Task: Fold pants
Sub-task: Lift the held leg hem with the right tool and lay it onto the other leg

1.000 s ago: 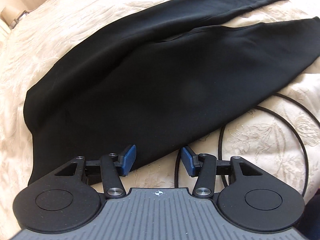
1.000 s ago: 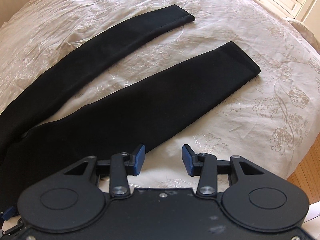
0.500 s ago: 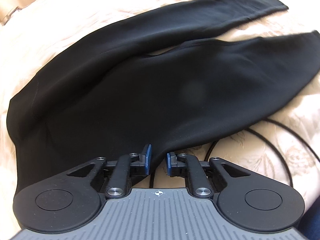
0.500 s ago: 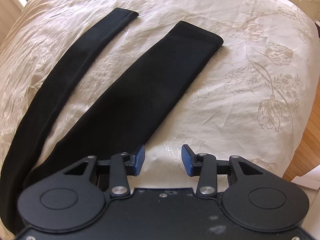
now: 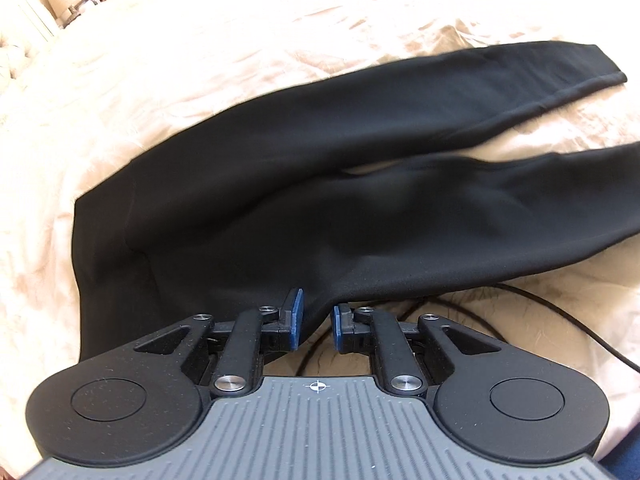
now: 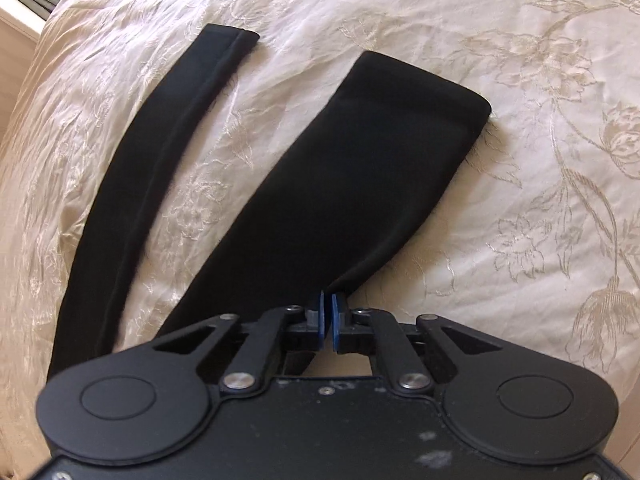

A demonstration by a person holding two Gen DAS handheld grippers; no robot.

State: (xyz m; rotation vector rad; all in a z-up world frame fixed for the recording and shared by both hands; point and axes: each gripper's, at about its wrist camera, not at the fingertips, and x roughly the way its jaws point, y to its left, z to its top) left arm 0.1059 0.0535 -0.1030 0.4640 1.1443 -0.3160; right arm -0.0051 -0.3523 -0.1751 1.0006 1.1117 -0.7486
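black pants, soft and light, spread on a bedspread; both tongs at the near edge.
left tongs (image 5: 316,322) clenched on the hip edge of the pants (image 5: 320,208); right tongs (image 6: 327,322) closing, near leg's edge between the pads. limp, likely to sag; take by edges. both legs run away over the bedspread (image 6: 520,160).

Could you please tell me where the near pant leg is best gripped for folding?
Take the near leg by its long outer edge, coming steeply down from the bed's near side: it lies flat on the bedspread, so only that free edge offers a pinch. The right claw is closing on it there; the left claw pinches the same edge of the pants.
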